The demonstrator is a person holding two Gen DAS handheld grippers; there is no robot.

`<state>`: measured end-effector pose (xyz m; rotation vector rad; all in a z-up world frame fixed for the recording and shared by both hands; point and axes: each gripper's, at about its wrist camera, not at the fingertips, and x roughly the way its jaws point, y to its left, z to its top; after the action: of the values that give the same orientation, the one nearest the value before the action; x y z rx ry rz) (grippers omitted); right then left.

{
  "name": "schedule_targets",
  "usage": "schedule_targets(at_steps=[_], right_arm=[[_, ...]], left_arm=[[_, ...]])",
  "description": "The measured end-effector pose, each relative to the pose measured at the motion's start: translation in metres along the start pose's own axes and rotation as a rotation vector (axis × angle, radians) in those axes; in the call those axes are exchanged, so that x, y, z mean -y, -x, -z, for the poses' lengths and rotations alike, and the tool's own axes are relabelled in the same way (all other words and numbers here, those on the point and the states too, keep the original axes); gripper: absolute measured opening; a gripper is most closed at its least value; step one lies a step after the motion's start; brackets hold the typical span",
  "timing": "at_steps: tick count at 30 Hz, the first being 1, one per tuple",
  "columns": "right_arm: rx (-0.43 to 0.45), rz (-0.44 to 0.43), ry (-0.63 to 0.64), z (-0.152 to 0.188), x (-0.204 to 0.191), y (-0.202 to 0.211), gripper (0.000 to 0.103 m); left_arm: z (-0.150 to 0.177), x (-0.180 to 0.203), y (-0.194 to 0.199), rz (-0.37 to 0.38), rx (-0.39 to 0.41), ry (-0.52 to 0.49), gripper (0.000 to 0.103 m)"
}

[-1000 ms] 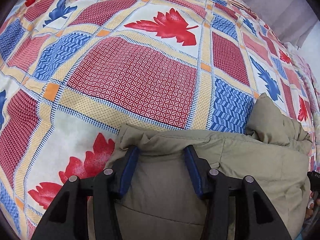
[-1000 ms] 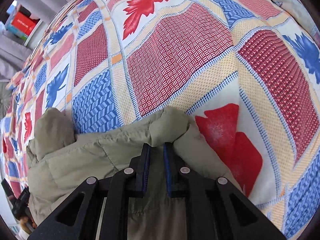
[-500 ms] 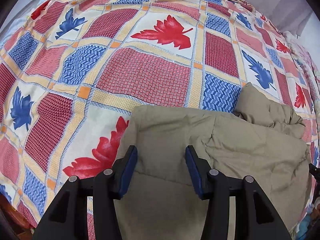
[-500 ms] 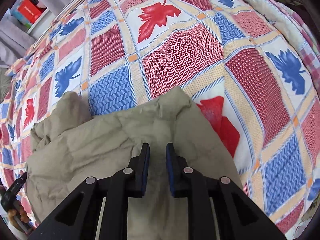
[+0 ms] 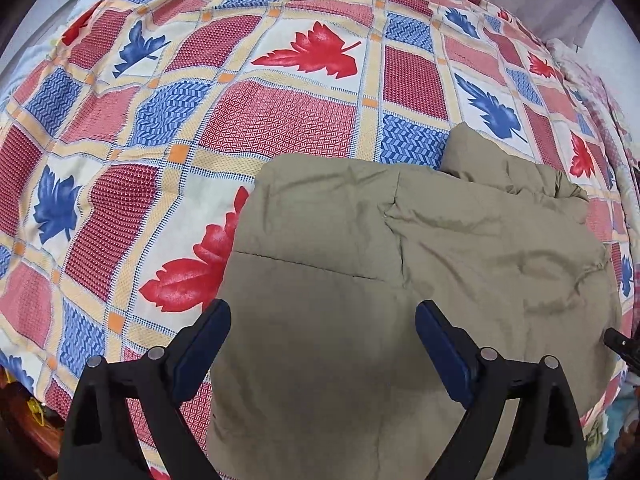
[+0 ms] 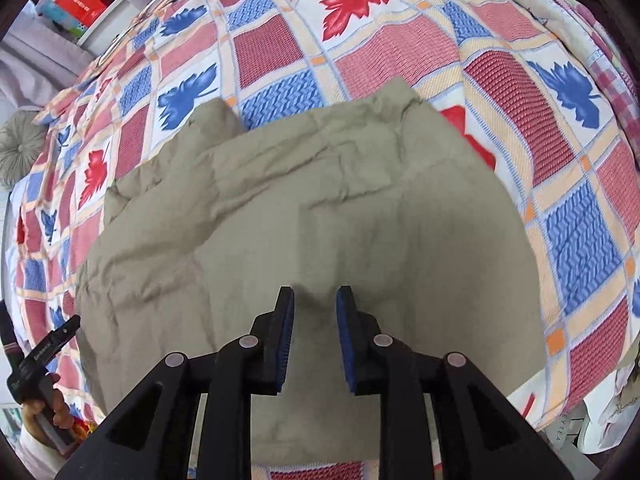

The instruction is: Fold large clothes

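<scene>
A khaki padded jacket (image 5: 400,272) lies folded on the bed; it also shows in the right wrist view (image 6: 312,208). A loose part of it (image 5: 476,152) sticks out at its far edge. My left gripper (image 5: 322,318) is wide open and empty, raised above the near left part of the jacket. My right gripper (image 6: 315,300) is open with a narrow gap and empty, raised above the near middle of the jacket. Neither touches the cloth.
The bed is covered by a quilt (image 5: 280,120) with red and blue leaf squares. A grey round cushion (image 6: 18,148) lies at the quilt's far left. A shelf with a red box (image 6: 80,0) stands beyond. The other gripper's tip (image 6: 44,352) shows at left.
Both grippers have let go of the jacket and pulled back and up. The left jaws have opened wider, the right jaws have opened from shut. The jacket now lies flat.
</scene>
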<state>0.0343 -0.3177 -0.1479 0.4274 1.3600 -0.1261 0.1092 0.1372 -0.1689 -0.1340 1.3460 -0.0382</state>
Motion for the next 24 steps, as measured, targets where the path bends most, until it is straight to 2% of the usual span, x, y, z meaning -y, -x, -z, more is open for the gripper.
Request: schedule_targets(at_steps=[5,8,11,17,18,21,24], right_arm=[[-0.024,-0.006,0.012,0.011,-0.014,-0.003,0.027],[-0.034,-0.01,0.024,0.016,-0.024,-0.004,0.038],[-0.044,-0.013,0.053,0.022,-0.037,-0.004,0.043],[-0.075,-0.032,0.099,0.029,-0.058,-0.009,0.054],[-0.079,-0.036,0.105,0.031,-0.062,-0.01,0.056],[-0.09,-0.056,0.123,0.034,-0.072,-0.013,0.065],[-0.102,-0.072,0.138,0.037,-0.081,-0.016,0.067]], left_arm=[[0.006,-0.001,-0.002,-0.02,-0.02,-0.019,0.094],[0.008,-0.003,0.001,-0.043,-0.008,-0.033,0.103],[0.011,-0.011,0.001,-0.026,-0.019,-0.025,0.103],[0.015,-0.034,-0.005,-0.08,-0.034,-0.002,0.103],[0.015,-0.038,-0.007,-0.076,-0.044,0.002,0.103],[0.018,-0.05,-0.014,0.0,-0.085,0.024,0.103],[0.02,-0.062,-0.02,0.056,-0.108,0.051,0.103]])
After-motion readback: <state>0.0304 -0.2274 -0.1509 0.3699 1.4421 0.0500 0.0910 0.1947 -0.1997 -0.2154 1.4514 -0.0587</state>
